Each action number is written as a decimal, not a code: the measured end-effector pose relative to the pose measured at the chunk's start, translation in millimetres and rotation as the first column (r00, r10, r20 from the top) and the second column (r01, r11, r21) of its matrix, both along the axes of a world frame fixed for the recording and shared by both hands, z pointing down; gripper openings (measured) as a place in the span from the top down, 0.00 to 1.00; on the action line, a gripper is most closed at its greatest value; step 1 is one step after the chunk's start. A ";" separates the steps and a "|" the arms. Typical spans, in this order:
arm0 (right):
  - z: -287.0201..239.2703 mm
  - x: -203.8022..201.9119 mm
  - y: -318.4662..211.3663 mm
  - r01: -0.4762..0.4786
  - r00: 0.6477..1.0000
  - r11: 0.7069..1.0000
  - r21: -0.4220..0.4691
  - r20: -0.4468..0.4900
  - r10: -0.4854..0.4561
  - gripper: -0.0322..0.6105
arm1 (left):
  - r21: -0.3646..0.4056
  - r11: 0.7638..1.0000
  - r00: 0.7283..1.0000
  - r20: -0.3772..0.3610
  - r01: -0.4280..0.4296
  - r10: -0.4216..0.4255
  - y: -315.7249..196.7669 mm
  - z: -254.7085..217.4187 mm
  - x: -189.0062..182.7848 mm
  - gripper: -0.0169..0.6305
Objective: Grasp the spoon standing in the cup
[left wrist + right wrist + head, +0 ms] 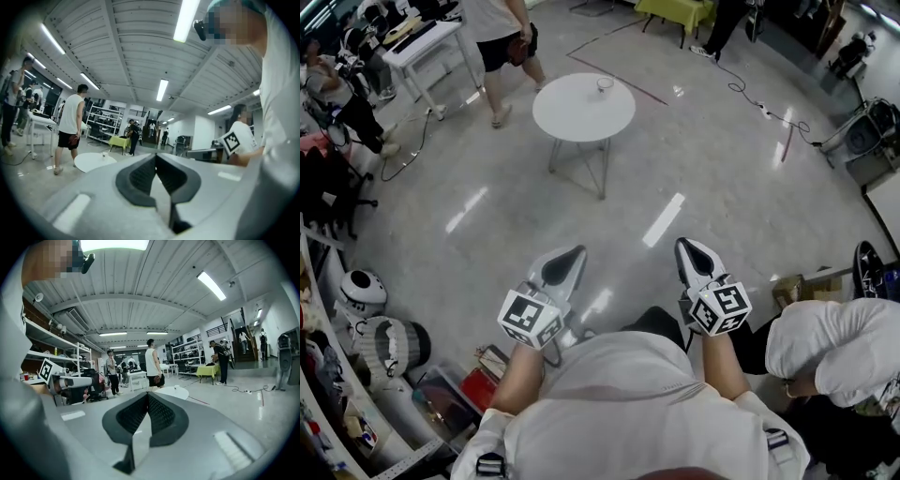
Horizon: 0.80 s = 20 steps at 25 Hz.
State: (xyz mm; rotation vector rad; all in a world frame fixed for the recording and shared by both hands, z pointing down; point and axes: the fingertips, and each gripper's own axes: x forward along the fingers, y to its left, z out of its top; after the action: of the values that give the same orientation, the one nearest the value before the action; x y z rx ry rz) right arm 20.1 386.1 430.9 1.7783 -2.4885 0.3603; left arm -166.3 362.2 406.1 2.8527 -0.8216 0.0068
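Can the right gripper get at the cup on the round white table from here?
Probably not yet: the right gripper, jaws together, is far short of the small pale cup on the round white table. Only open floor lies between.

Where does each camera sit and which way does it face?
Head view: on the person's head, steeply down at floor and round table; both forearms, left gripper, right gripper show.
Left gripper view: on left gripper, along its shut jaws toward the round table; person's shirt at right.
Right gripper view: on right gripper, same heading; shirt at left.
All share round table and cup.
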 end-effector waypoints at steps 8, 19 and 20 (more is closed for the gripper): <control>1.0 -4.8 -72.5 0.056 0.998 0.998 -0.004 -0.001 -0.056 0.94 | -0.011 1.000 1.000 -0.008 0.013 -0.013 -67.1 1.9 10.5 0.97; 1.1 79.3 -251.4 0.158 0.987 0.987 -0.002 0.041 -0.158 0.94 | -0.012 0.992 0.991 0.027 0.129 -0.128 -227.5 -10.2 90.8 0.97; 1.5 91.5 -267.9 0.166 0.985 0.986 -0.004 0.049 -0.165 0.94 | -0.013 0.990 0.990 0.028 0.140 -0.140 -241.8 -11.2 102.2 0.97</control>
State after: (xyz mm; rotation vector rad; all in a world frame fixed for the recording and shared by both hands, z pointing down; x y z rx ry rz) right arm 111.7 118.2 432.3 1.5632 -2.6397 0.4062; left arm -64.2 120.4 394.9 2.7802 -1.0216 0.0332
